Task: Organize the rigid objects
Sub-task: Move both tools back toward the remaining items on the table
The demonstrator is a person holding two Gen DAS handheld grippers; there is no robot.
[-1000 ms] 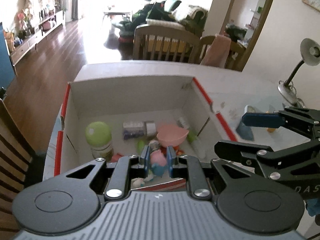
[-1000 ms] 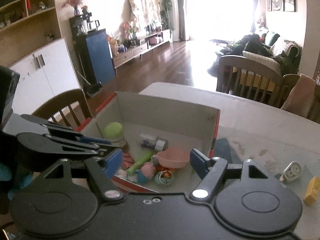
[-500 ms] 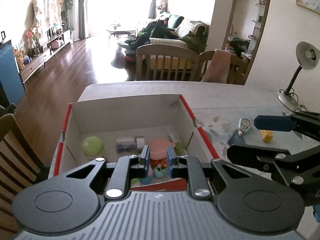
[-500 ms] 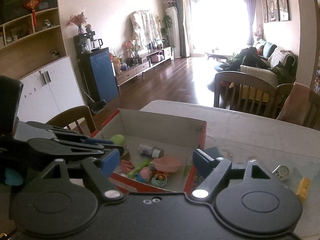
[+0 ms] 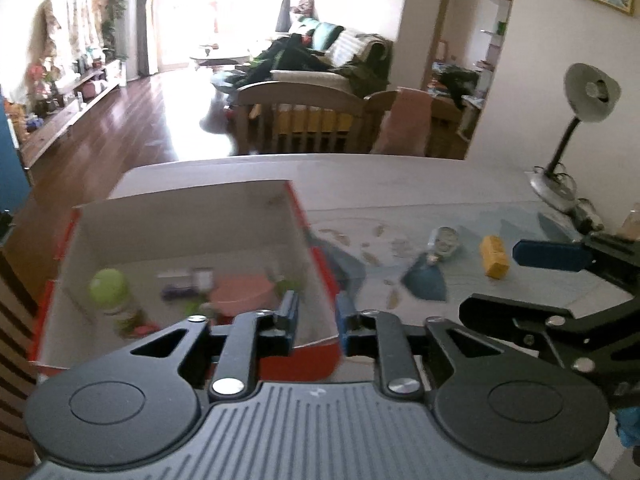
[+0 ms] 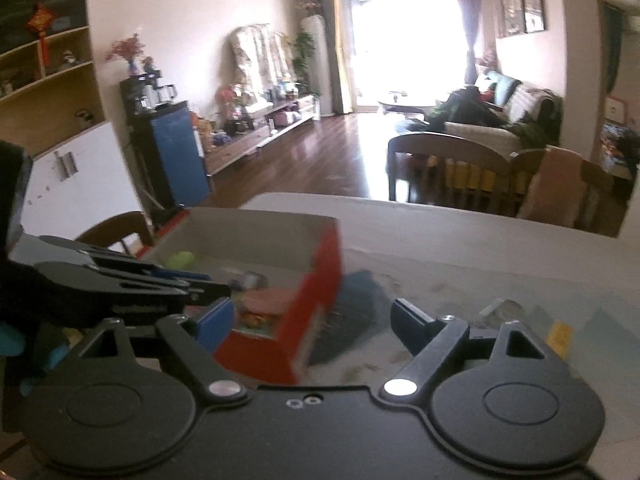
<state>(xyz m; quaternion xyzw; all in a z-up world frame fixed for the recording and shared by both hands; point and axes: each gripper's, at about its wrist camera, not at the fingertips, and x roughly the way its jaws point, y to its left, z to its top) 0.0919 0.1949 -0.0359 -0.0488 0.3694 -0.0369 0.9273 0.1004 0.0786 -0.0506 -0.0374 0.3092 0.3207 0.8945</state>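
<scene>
Left wrist view: left gripper [image 5: 314, 314] jaws opening, narrow gap, nothing between them, pads over the near right corner of the box [image 5: 180, 216]. Box is red outside, white inside, open top, on the table [image 5: 400, 176]. Inside (blurry): green-capped bottle [image 5: 110, 290] at left, pink bowl [image 5: 242, 292] mid-right, small purple-and-white item [image 5: 182, 284] between them, green bits beside the bowl. Only this view shows the loose things clearly: yellow block [image 5: 495, 256] on the table right of the box, small round white gadget [image 5: 443, 240] just left of it, dark blue wedge piece [image 5: 424, 284] nearer. Desk lamp [image 5: 576, 120] at far right edge. Right gripper's blue pads enter from the right, above the yellow block.

Right wrist view: right gripper [image 6: 312, 320] jaws wide and opening, nothing clamped; the box's red corner [image 6: 316, 292] sits behind the gap. Box contents mostly hidden by the wall, a green cap [image 6: 182, 258] and pink bowl [image 6: 268, 300] just show. Yellow block [image 6: 560, 334] half hidden behind the right finger. This view alone shows the shelves and blue cabinet [image 6: 176, 152] (left gripper crosses in from left).
</scene>
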